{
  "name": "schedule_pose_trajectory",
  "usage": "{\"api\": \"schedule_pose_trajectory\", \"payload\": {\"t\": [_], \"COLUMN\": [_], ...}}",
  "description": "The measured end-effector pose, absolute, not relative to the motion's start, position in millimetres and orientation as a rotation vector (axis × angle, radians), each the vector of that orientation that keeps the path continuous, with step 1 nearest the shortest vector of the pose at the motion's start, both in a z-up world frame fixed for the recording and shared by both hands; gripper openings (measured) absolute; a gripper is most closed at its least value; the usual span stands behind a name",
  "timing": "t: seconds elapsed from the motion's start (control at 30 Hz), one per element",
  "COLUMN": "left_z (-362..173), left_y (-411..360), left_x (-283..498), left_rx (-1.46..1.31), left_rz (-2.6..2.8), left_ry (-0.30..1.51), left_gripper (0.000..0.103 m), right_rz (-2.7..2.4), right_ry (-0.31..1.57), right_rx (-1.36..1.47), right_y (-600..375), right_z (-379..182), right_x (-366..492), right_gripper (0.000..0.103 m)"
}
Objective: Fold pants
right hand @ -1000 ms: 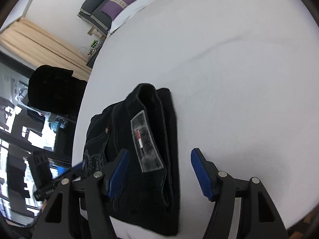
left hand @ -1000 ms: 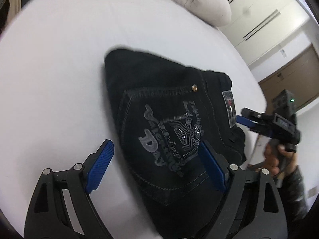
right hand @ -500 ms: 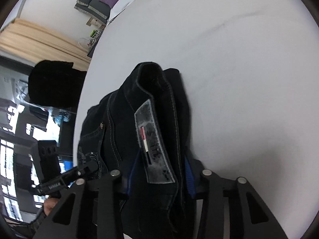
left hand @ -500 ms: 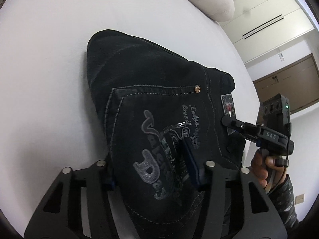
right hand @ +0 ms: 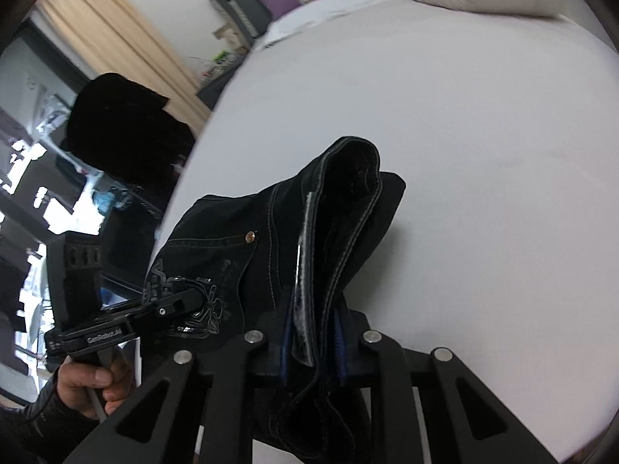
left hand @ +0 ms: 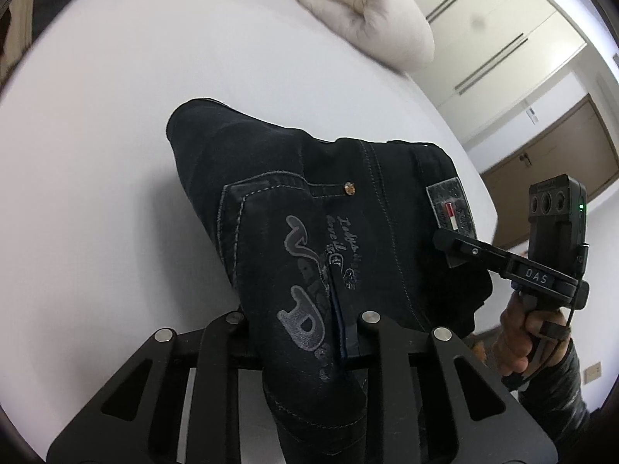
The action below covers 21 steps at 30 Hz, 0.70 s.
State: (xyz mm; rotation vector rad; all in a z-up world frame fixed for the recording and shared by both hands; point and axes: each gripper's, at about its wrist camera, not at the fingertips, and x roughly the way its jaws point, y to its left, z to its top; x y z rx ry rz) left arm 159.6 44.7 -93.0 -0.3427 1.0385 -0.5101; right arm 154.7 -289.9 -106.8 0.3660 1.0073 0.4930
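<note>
Folded black pants (left hand: pixel 329 232) on white bed (left hand: pixel 96 154), near edge lifted, far fold resting on the sheet. Left tongs (left hand: pixel 298 332) just closed, pinching the printed back-pocket edge. Right tongs (right hand: pixel 313 332) just closed, pinching the waistband beside the label (right hand: pixel 300 270). Beige pillow (left hand: pixel 363 11) far off, clear of work. Best kept level between both hands, layers stacked, grip firm on all thicknesses; risk of inner layers slipping out and the fold opening.
</note>
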Motion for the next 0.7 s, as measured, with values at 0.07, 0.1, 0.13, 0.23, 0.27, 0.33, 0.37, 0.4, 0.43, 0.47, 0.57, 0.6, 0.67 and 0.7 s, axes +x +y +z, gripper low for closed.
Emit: {"api": "schedule_pose_trajectory", "payload": {"t": [0.07, 0.1, 0.13, 0.23, 0.27, 0.33, 0.37, 0.4, 0.43, 0.47, 0.57, 0.6, 0.67, 0.7], "left_z": [-80.5, -74.2, -69.3, -67.0, -68.7, -76.9, -83.0, -92.6, -103.7, -114.1, -143.7, -153.7, -164.3, -166.7], "left_y": [61.6, 70.8, 79.6, 99.6, 105.3, 117.6, 123.3, 129.0, 135.1, 137.7, 148.6, 152.2, 159.5, 162.4], "left_x": [178.0, 189.9, 202.4, 235.2, 246.6, 264.9, 273.3, 282.0, 289.3, 295.6, 304.3, 306.2, 306.1, 306.3], "left_rx": [-0.307, -0.287, -0.271, -0.258, -0.257, -0.258, -0.26, -0.272, -0.29, -0.3, -0.341, -0.359, -0.411, -0.441], "left_rz": [-0.481, -0.463, -0.446, -0.41, -0.4, -0.39, -0.388, -0.385, -0.383, -0.379, -0.376, -0.377, -0.386, -0.398], "left_ry": [1.012, 0.996, 0.98, 0.964, 0.961, 0.955, 0.959, 0.971, 0.99, 1.008, 1.03, 1.028, 1.013, 0.998], "left_gripper": [0.022, 0.022, 0.022, 0.022, 0.022, 0.022, 0.022, 0.022, 0.022, 0.022, 0.031, 0.041, 0.047, 0.047], "right_rz": [0.527, 0.536, 0.552, 0.577, 0.583, 0.592, 0.595, 0.593, 0.59, 0.589, 0.555, 0.541, 0.567, 0.577], "right_ry": [0.993, 0.987, 0.98, 0.974, 0.974, 0.985, 1.003, 1.022, 1.046, 1.073, 1.115, 1.121, 1.103, 1.089], "right_rx": [0.355, 0.343, 0.331, 0.358, 0.375, 0.406, 0.439, 0.469, 0.496, 0.51, 0.535, 0.558, 0.654, 0.673], "right_y": [-267.1, -257.8, -243.7, -218.9, -213.5, -206.4, -204.0, -204.8, -203.8, -202.6, -207.1, -212.2, -224.3, -225.7], "right_z": [-97.5, -94.5, -91.2, -92.0, -95.4, -105.2, -117.3, -129.1, -142.8, -156.1, -187.8, -195.7, -212.1, -214.1], "right_x": [176.7, 186.0, 202.3, 242.4, 255.5, 274.9, 289.3, 298.1, 304.8, 311.2, 318.6, 320.4, 315.9, 313.0], "right_gripper": [0.02, 0.02, 0.019, 0.019, 0.019, 0.02, 0.02, 0.02, 0.02, 0.02, 0.028, 0.035, 0.04, 0.04]}}
